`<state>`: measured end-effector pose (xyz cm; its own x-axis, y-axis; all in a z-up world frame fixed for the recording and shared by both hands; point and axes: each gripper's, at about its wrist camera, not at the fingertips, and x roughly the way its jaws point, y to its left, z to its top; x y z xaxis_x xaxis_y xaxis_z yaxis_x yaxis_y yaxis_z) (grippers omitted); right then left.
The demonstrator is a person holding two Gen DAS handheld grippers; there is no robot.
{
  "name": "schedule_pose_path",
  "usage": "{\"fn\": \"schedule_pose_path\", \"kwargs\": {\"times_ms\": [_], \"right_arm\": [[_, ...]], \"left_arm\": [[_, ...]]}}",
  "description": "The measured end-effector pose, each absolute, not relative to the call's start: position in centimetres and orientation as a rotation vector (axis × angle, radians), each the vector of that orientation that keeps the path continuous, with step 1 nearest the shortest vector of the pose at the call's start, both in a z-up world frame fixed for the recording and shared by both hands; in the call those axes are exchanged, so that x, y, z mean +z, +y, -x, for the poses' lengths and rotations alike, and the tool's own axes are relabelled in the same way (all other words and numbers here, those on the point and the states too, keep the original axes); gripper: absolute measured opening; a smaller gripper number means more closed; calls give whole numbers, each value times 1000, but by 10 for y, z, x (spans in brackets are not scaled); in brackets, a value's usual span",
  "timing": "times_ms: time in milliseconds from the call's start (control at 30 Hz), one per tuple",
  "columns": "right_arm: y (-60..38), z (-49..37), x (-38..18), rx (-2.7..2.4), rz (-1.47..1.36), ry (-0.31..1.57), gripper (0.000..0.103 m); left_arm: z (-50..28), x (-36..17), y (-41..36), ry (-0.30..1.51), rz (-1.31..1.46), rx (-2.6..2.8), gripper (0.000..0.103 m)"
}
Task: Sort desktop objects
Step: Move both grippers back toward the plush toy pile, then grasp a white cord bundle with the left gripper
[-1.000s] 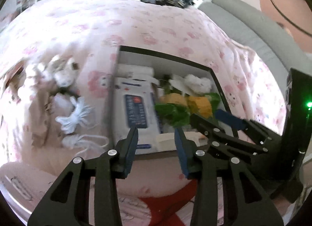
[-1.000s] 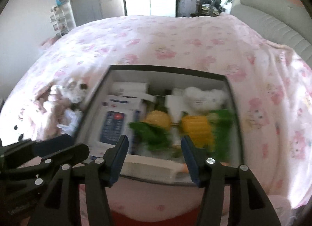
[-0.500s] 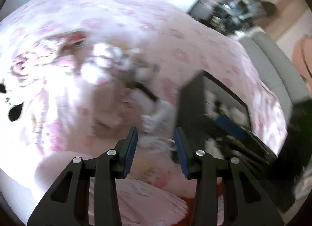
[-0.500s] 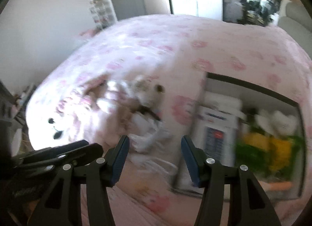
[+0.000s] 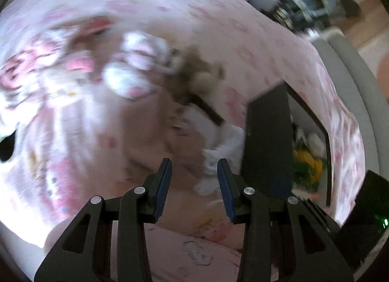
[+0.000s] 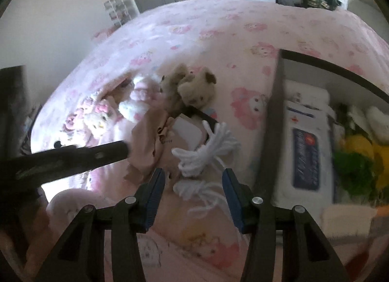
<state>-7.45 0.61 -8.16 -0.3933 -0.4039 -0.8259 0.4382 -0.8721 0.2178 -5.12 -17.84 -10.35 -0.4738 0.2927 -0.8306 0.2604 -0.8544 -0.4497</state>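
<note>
Left of the black-walled storage box [image 6: 272, 121], loose items lie on the pink bedcover: a beige plush toy [image 6: 192, 87], a pink cloth [image 6: 148, 131], a large white yarn bundle [image 6: 206, 150] and a smaller white yarn bundle [image 6: 194, 189]. My right gripper [image 6: 192, 194] hovers over the smaller bundle, which shows between its jaws. The jaws are closing and the pads do not press on it. My left gripper [image 5: 194, 184] is open and holds nothing. Blurred white yarn [image 5: 214, 158] lies just beyond its right finger. One left gripper finger [image 6: 73, 158] reaches in from the left in the right wrist view.
The box holds a white and blue wipes pack [image 6: 306, 150], yellow and green toy vegetables [image 6: 359, 160] and white plush. More pink and white plush toys [image 6: 97, 116] lie at the far left. A grey sofa edge [image 5: 347, 68] runs behind the bed.
Both views have swung left from the storage box to the pile of plush toys and yarn and come lower. The right jaws have narrowed a little.
</note>
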Motion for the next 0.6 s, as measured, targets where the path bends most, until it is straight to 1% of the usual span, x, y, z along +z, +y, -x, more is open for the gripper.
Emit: {"fn": "schedule_pose_path", "kwargs": {"times_ms": [33,100,200,233,333,400,433,467,500,600], "right_arm": [[15,68,-83,-2249,-1335,6,41],[18,62,-89,-2215,-1351,-32,37],[22,53,-108,-2228,-1410,-25,37],[24,54,-117,-2218,-1437,-45,37],[28,66,-139,-2184,-1499,-150,37],[24,73,-150,-2145,-1530,-172,37],[22,77,-154,-2133,-1539,-185,37],[19,79,-156,-2128,-1550,-184,37],[17,81,-158,-2110,-1562,-195,37],[13,80,-157,-2103,-1552,-192,37]], "left_arm": [[58,-107,-168,-797,1625,2531,38],[69,-113,-152,-709,1698,2531,38],[83,-125,-129,-573,1774,2519,38],[87,-127,-125,-550,1779,2527,40],[99,-136,-121,-533,1806,2541,45],[105,-145,-122,-551,1820,2536,45],[108,-153,-123,-566,1841,2514,40],[108,-155,-122,-575,1856,2489,29],[107,-157,-122,-594,1865,2460,16],[96,-144,-130,-635,1849,2479,12]]}}
